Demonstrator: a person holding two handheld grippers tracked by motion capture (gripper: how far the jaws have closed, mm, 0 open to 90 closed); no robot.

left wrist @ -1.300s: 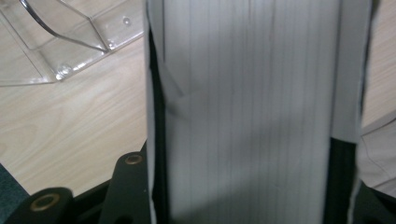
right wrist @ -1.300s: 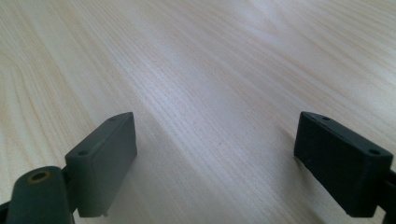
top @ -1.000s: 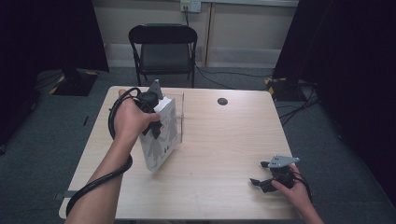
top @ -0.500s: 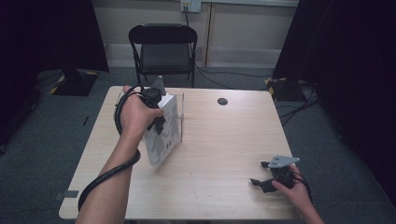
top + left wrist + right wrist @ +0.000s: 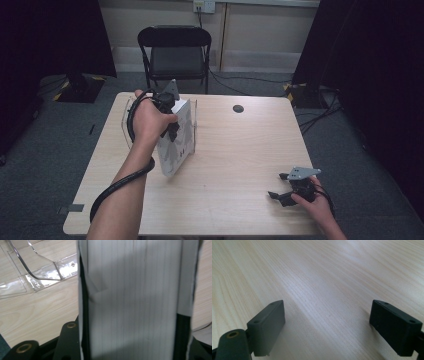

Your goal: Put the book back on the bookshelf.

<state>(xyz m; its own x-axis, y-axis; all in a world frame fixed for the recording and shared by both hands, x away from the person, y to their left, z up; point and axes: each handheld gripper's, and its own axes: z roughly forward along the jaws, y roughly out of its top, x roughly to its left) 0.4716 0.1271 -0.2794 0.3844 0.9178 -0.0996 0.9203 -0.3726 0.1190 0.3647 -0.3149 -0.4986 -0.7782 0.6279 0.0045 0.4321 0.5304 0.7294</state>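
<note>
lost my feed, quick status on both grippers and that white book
Left gripper shut on white book, book tilted beside clear stand. Right gripper open, low over bare table. Nothing in the way.

Pale matt wood-grain table (image 5: pixel 240 165), clear glossy plastic stand (image 5: pixel 37 272), white paper-edged book (image 5: pixel 135 297).
</note>
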